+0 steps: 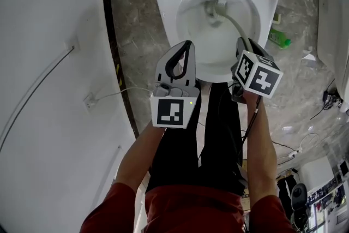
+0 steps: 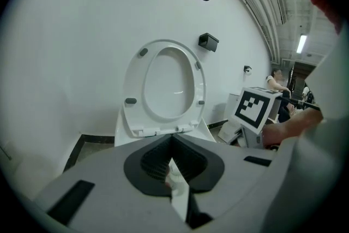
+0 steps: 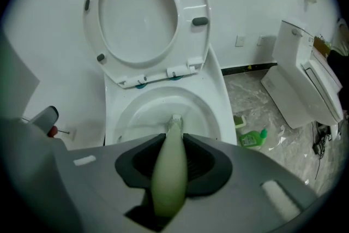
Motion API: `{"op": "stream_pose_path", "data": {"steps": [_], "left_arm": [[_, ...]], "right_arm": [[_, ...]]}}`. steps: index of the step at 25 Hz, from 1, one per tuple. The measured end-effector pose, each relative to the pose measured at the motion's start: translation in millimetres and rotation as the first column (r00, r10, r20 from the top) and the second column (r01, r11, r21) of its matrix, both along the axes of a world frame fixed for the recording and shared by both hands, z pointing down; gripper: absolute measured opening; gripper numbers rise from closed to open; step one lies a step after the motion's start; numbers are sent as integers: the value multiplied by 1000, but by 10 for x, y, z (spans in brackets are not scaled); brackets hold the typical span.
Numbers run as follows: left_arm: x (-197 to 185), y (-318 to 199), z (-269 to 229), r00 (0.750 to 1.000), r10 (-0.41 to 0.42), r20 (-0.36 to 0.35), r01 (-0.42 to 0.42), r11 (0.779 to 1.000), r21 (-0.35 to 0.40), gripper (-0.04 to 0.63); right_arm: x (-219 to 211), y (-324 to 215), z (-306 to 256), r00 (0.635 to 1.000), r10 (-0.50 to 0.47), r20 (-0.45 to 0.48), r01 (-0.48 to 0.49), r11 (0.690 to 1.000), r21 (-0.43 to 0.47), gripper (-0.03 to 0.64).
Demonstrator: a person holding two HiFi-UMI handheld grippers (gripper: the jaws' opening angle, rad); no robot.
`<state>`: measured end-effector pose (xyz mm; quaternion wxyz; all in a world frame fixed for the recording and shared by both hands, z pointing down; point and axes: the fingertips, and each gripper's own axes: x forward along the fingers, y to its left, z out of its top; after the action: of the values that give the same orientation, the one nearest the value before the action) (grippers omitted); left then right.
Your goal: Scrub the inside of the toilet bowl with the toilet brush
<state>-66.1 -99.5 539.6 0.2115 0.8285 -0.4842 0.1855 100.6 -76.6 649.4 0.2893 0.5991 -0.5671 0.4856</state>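
The white toilet bowl (image 1: 256, 8) stands ahead with its seat and lid (image 3: 144, 13) raised. My right gripper (image 1: 244, 43) is shut on the pale green handle (image 3: 170, 172) of the toilet brush. The handle reaches down into the bowl, and the brush head (image 1: 215, 7) rests near the drain at the back of the bowl (image 3: 136, 112). My left gripper (image 1: 188, 45) hovers over the front rim to the left of the right one, its jaws shut with nothing held. The left gripper (image 2: 172, 139) faces the raised seat (image 2: 169, 84).
A green bottle (image 1: 279, 38) lies on the marble floor to the right of the toilet. Further right stands a second white fixture (image 3: 305, 73). A white wall and a cable (image 1: 114, 94) run along the left. The person's legs stand just before the bowl.
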Motion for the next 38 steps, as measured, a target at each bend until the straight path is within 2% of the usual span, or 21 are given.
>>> {"op": "stream_pose_path", "data": {"steps": [8, 13, 17, 19, 21, 23, 25, 27, 28, 29, 30, 32, 33, 34, 38], "left_arm": [[191, -53, -77, 1000, 18, -12, -17, 1000, 18, 6], [299, -30, -79, 999, 34, -13, -34, 999, 20, 6], [354, 21, -67, 999, 47, -6, -47, 999, 13, 6], [369, 52, -55, 999, 51, -3, -51, 999, 9, 6], [380, 72, -45, 998, 55, -1, -55, 998, 6, 6], [387, 87, -40, 999, 54, -2, -54, 999, 5, 6], [401, 103, -46, 999, 52, -3, -52, 999, 7, 6], [415, 112, -62, 999, 51, -5, -51, 999, 9, 6], [422, 115, -72, 999, 51, -6, -51, 999, 12, 6], [428, 117, -84, 999, 50, -6, -50, 999, 15, 6], [432, 121, -94, 999, 48, -6, -48, 999, 17, 6], [427, 133, -105, 999, 45, -6, -44, 999, 18, 6], [418, 141, -104, 999, 42, -5, -42, 999, 18, 6], [408, 150, -101, 999, 40, -3, -40, 999, 19, 6], [385, 212, -90, 1000, 29, 2, -29, 999, 19, 6]], "right_arm": [[373, 79, -571, 994, 100, 52, -102, 994, 39, 110], [482, 113, -289, 968, 216, 131, -217, 976, -4, 110], [528, 191, 32, 916, 336, 219, -333, 942, -49, 110], [541, 230, 107, 912, 345, 222, -342, 938, -50, 110], [541, 243, 109, 939, 290, 187, -289, 957, -30, 110], [535, 237, 75, 975, 183, 128, -185, 983, 1, 110], [523, 215, 19, 999, 24, 46, -25, 999, 43, 110], [498, 171, -53, 981, -178, -75, 183, 980, 82, 110], [476, 145, -91, 947, -284, -147, 299, 950, 93, 110], [450, 121, -128, 893, -390, -225, 419, 903, 98, 110], [428, 103, -158, 816, -489, -307, 537, 838, 92, 110], [412, 75, -195, 627, -633, -454, 729, 682, 58, 110], [421, 57, -204, 541, -672, -505, 792, 610, 36, 109], [438, 33, -214, 471, -695, -543, 834, 552, 17, 109], [471, -59, -277, 227, -715, -661, 934, 352, -61, 109]]}}
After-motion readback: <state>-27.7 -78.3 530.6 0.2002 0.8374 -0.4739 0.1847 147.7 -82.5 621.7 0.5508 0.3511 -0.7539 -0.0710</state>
